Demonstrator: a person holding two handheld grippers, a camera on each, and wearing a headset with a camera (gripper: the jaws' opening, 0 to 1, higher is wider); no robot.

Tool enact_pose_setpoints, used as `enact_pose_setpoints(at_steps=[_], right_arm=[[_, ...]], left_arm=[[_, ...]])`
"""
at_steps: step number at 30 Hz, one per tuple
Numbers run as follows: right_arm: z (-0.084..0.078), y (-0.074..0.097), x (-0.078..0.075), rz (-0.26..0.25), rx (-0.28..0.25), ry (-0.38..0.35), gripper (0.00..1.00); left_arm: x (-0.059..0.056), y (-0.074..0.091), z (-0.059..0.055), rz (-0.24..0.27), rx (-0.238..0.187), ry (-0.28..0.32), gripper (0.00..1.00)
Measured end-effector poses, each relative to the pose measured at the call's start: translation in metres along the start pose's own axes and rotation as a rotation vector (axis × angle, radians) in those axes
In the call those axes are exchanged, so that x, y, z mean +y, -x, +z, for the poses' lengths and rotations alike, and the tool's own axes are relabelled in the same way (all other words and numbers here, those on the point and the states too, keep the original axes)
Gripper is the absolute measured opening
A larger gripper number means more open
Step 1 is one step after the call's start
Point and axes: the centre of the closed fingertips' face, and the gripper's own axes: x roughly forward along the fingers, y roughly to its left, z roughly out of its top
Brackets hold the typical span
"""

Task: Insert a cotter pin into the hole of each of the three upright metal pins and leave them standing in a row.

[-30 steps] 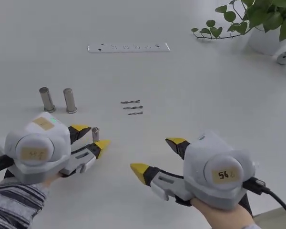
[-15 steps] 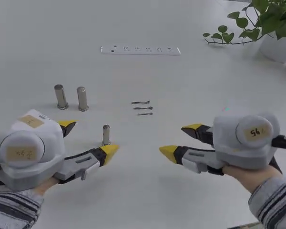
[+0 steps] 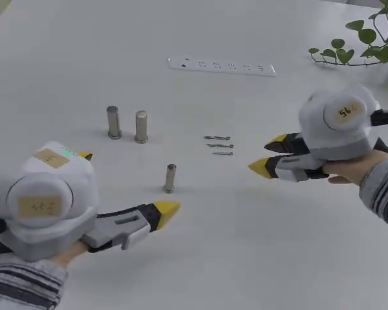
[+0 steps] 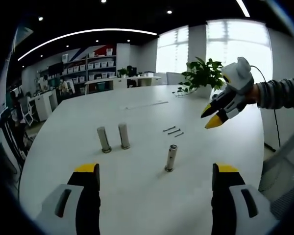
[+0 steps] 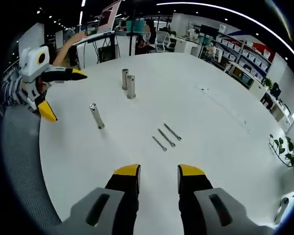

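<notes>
Two upright metal pins (image 3: 113, 122) (image 3: 141, 126) stand side by side at the left. A third metal pin (image 3: 171, 178) stands alone, nearer me, also upright (image 4: 171, 158) (image 5: 96, 116). Three small cotter pins (image 3: 218, 145) lie in a row on the white table (image 3: 200, 258), right of the pins (image 5: 165, 137). My left gripper (image 3: 124, 182) is wide open and holds nothing, its tips just short of the lone pin (image 4: 156, 169). My right gripper (image 3: 266, 155) hovers open and empty just right of the cotter pins (image 5: 159, 171).
A white power strip (image 3: 221, 66) lies at the far side of the table. A potted plant (image 3: 368, 39) stands at the far right corner. Office desks and shelves lie beyond the table's edge.
My left gripper's jaws stood around the lone pin and have drawn back, leaving it standing free. My right gripper has moved away from me, up beside the cotter pins.
</notes>
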Motion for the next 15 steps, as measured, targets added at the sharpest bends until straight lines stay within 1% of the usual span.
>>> enact_pose_setpoints(at_steps=[1, 2, 3, 5, 9, 11, 12, 13, 14, 15], right_arm=[[0.001, -0.004, 0.002, 0.041, 0.011, 0.026, 0.26], [0.001, -0.006, 0.005, 0.061, 0.022, 0.034, 0.26], [0.000, -0.009, 0.006, 0.085, 0.044, 0.055, 0.26], [-0.001, -0.013, 0.008, 0.115, 0.071, 0.079, 0.25], [0.005, -0.023, 0.005, 0.141, 0.090, 0.109, 0.23], [0.007, -0.026, 0.005, 0.160, 0.097, 0.116, 0.20], [0.008, -0.032, 0.000, 0.171, 0.103, 0.119, 0.19], [0.009, -0.035, -0.003, 0.174, 0.109, 0.124, 0.19], [0.008, -0.038, -0.002, 0.186, 0.128, 0.140, 0.18], [0.008, -0.040, -0.003, 0.189, 0.136, 0.149, 0.17]], left_arm=[[0.002, 0.001, -0.001, 0.010, 0.003, -0.001, 0.97], [0.004, 0.002, -0.003, 0.026, 0.012, -0.004, 0.99], [0.006, 0.002, -0.004, 0.031, 0.023, -0.016, 0.99], [0.008, 0.003, -0.004, 0.040, 0.023, -0.020, 0.99], [0.010, 0.002, 0.000, 0.044, 0.010, -0.035, 0.99], [0.009, 0.003, 0.001, 0.040, 0.006, -0.042, 0.99], [0.007, 0.003, 0.000, 0.037, 0.012, -0.042, 0.99], [0.006, 0.002, -0.002, 0.027, 0.018, -0.041, 0.99], [0.004, 0.002, -0.003, 0.023, 0.025, -0.039, 0.99], [0.004, 0.001, -0.004, 0.020, 0.028, -0.040, 0.99]])
